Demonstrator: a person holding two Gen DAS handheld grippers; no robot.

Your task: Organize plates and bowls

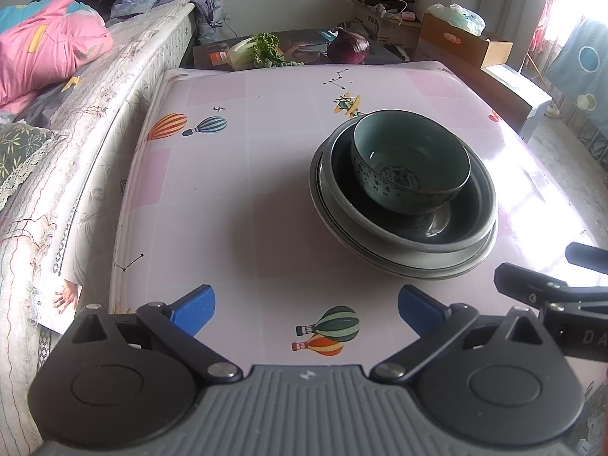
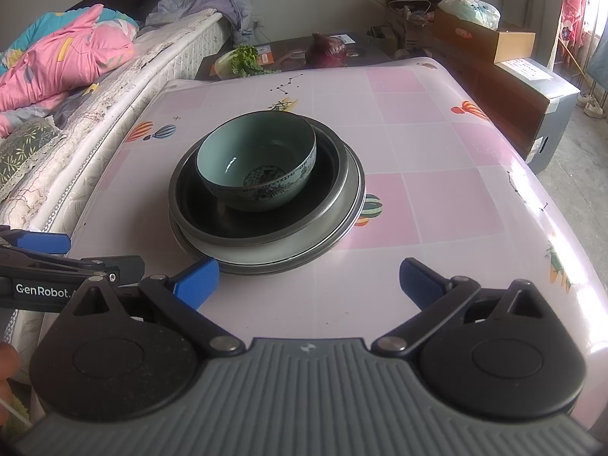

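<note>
A teal patterned bowl sits inside a dark metal bowl, which rests on a grey plate on the pink table. My left gripper is open and empty, near the table's front edge, left of the stack. My right gripper is open and empty, just in front of the stack. Each gripper shows at the edge of the other's view.
A bed with a pink quilt runs along the table's left side. A lettuce and a red cabbage lie on a dark board behind the table. Cardboard boxes stand at the back right.
</note>
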